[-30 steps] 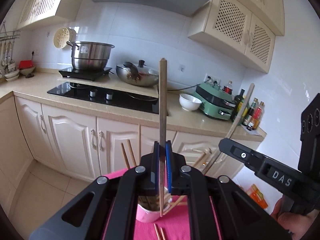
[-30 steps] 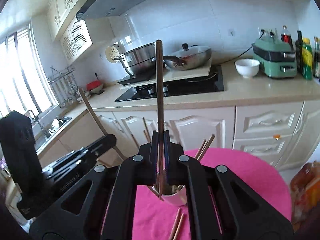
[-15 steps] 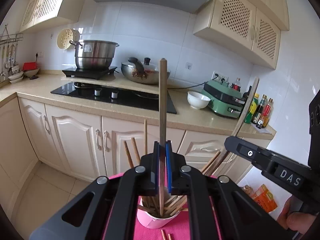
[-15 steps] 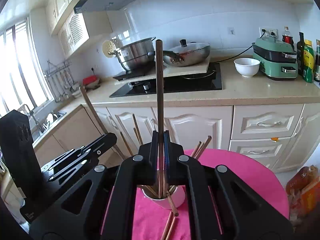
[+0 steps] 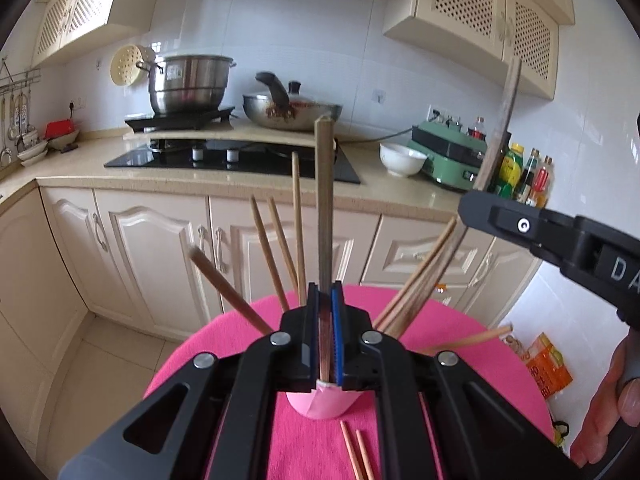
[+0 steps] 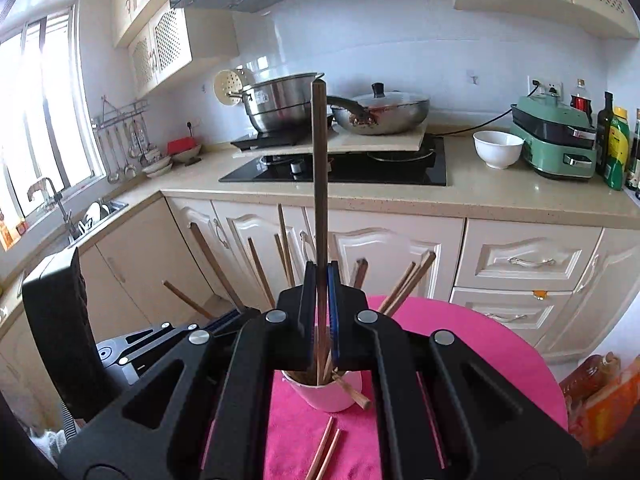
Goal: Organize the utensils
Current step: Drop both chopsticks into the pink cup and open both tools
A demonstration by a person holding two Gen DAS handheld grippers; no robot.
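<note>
Showing white letters "DA" on right gripper [image 5: 472, 204], rest cropped

One pale pink ceramic cup [image 6: 326, 394]; two thin reddish wooden chopsticks [image 6: 325, 453] laid loose on one round pink tablecloth [image 6: 480, 344]; two black grippers [image 5: 325, 332] counted

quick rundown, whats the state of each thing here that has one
left gripper: jaws shut on an upright chopstick
right gripper: jaws shut on its own chopstick, tip inside the cup
pink cup: upright on the pink cloth, holding splayed chopsticks
two loose chopsticks: lying flat on the cloth near the cup
wok: lid on
white bowl: upright
</note>
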